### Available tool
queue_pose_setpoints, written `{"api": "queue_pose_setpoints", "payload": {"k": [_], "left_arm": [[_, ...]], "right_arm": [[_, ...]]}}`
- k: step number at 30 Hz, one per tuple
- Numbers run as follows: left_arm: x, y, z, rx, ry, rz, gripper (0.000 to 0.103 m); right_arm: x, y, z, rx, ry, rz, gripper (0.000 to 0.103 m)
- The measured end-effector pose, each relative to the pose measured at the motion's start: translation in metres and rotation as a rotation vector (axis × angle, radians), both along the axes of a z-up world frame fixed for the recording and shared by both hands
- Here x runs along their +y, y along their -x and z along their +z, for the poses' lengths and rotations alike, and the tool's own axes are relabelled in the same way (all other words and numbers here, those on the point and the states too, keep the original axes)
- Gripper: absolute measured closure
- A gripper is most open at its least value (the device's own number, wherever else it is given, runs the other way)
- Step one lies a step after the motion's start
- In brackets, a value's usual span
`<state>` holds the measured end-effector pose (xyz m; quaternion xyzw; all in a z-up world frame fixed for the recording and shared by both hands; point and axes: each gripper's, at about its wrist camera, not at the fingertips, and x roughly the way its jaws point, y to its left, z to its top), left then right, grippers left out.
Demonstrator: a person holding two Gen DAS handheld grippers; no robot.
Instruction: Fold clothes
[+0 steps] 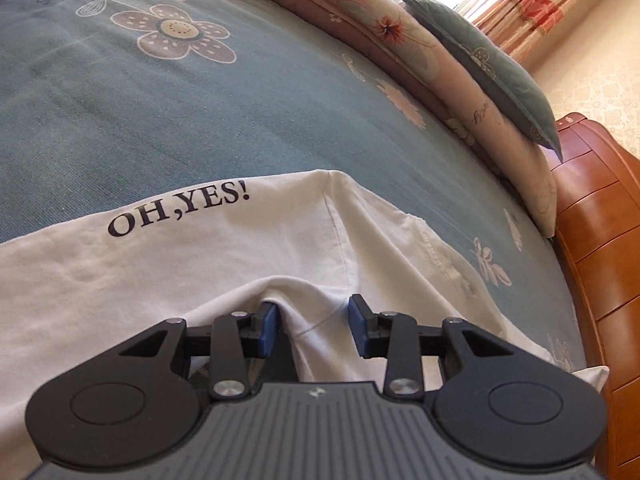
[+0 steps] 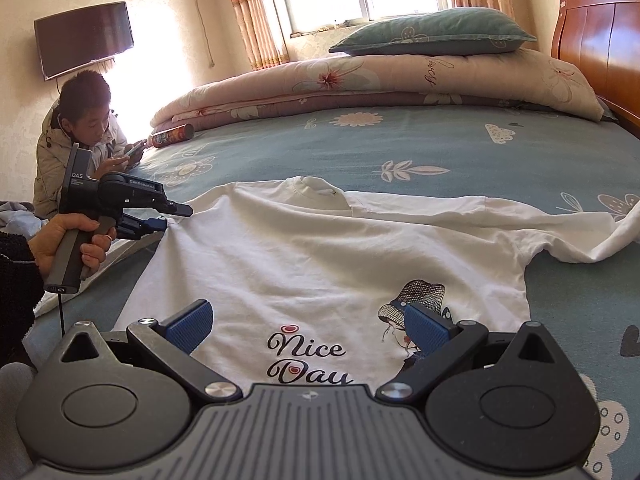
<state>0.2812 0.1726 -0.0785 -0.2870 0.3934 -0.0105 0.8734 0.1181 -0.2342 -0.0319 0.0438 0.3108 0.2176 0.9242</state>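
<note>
A white T-shirt (image 2: pixel 320 248) lies spread on the blue flowered bed sheet (image 2: pixel 440 152), its collar toward the quilt and "Nice Day" and a drawn figure printed near the hem. In the left wrist view the cloth (image 1: pixel 200 264) reads "OH,YES!". My left gripper (image 1: pixel 312 324) has its blue pads part way apart, with a raised bunch of the shirt's shoulder pinched between them. In the right wrist view a hand holds that left gripper (image 2: pixel 168 218) at the shirt's left shoulder. My right gripper (image 2: pixel 308 326) hangs open and wide over the hem, holding nothing.
A rolled pink quilt (image 2: pixel 360 80) and a green pillow (image 2: pixel 432 32) lie along the bed's far side, beside the wooden headboard (image 2: pixel 600 32). A person (image 2: pixel 80 132) leans on the bed's left corner with a phone. A cylindrical can (image 2: pixel 172 135) lies nearby.
</note>
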Motion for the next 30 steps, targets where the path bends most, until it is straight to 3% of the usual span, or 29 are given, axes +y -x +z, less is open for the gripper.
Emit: {"api": "queue_pose_setpoints", "payload": {"k": [2, 6, 11, 15, 21, 23, 25, 27, 30], "left_arm": [[-0.004, 0.004, 0.002, 0.005, -0.023, -0.005, 0.066], [-0.007, 0.032, 0.011, -0.018, 0.006, -0.031, 0.056], [-0.012, 0.097, 0.021, -0.035, -0.007, -0.037, 0.056], [-0.027, 0.139, 0.019, 0.022, -0.034, -0.110, 0.058], [-0.057, 0.166, 0.008, 0.064, -0.211, -0.224, 0.061], [-0.069, 0.168, 0.010, 0.066, -0.295, -0.256, 0.068], [-0.081, 0.169, 0.012, 0.072, -0.365, -0.284, 0.086], [-0.085, 0.170, 0.014, 0.087, -0.360, -0.287, 0.097], [-0.084, 0.177, 0.019, 0.086, -0.367, -0.252, 0.101]], "right_arm": [[0.000, 0.000, 0.000, 0.001, 0.009, -0.005, 0.000], [-0.002, 0.000, 0.003, -0.005, -0.004, -0.005, 0.000], [-0.002, 0.004, 0.008, -0.019, -0.021, 0.001, 0.000], [-0.002, 0.007, 0.011, -0.027, -0.025, 0.002, 0.000], [0.000, 0.013, 0.013, -0.040, -0.024, 0.006, 0.000], [-0.001, 0.014, 0.013, -0.042, -0.022, 0.004, 0.000], [-0.002, 0.014, 0.013, -0.041, -0.019, -0.003, 0.000], [-0.004, 0.013, 0.012, -0.039, -0.018, -0.012, 0.000], [-0.007, 0.012, 0.013, -0.035, -0.030, -0.022, 0.000]]}}
